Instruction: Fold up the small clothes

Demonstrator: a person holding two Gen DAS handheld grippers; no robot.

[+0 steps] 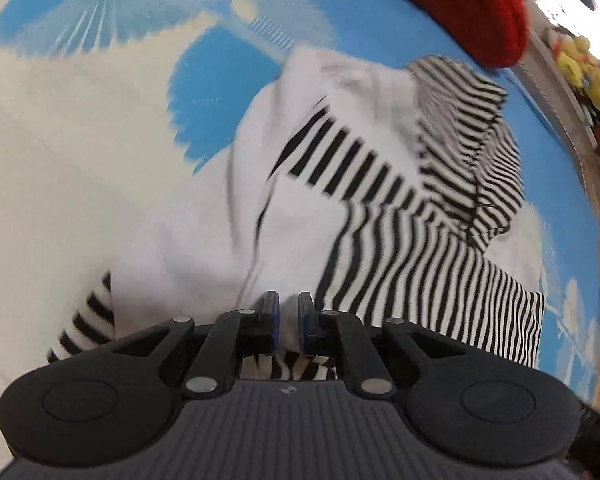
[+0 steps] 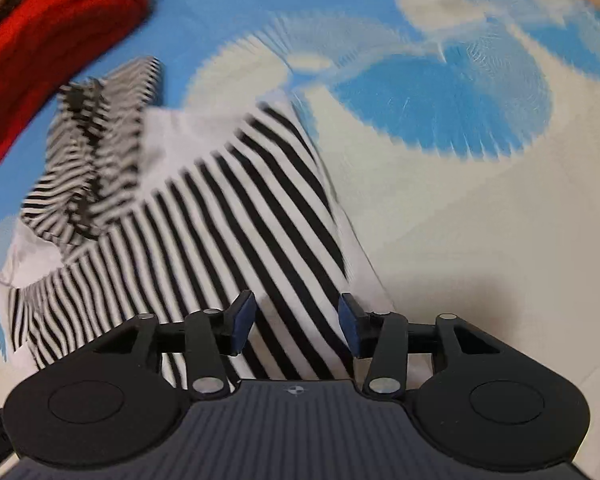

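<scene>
Striped garment (image 1: pixel 400 216) half-folded on blue-and-white sheet (image 1: pixel 100 140).
Left gripper (image 1: pixel 288 316) pinches its white cloth; right gripper (image 2: pixel 297 322) stands half-open over it, red knit (image 2: pixel 56 28) beyond.

Right tongs over a striped garment on a blue-and-cream sheet

The right tongs (image 2: pixel 297 322) point down with their blue pads (image 2: pixel 244 322) apart, the black-and-white striped garment (image 2: pixel 236 216) lying between and under them; neither pad clearly presses the cloth. The garment is rumpled, with finer stripes bunched at its far left end and a plain white patch beside them. A red knitted piece (image 2: pixel 56 36) sits at upper left, just beyond the garment. Everything rests on a blue-and-cream patterned sheet (image 2: pixel 480 184). The picture is blurred.
</scene>
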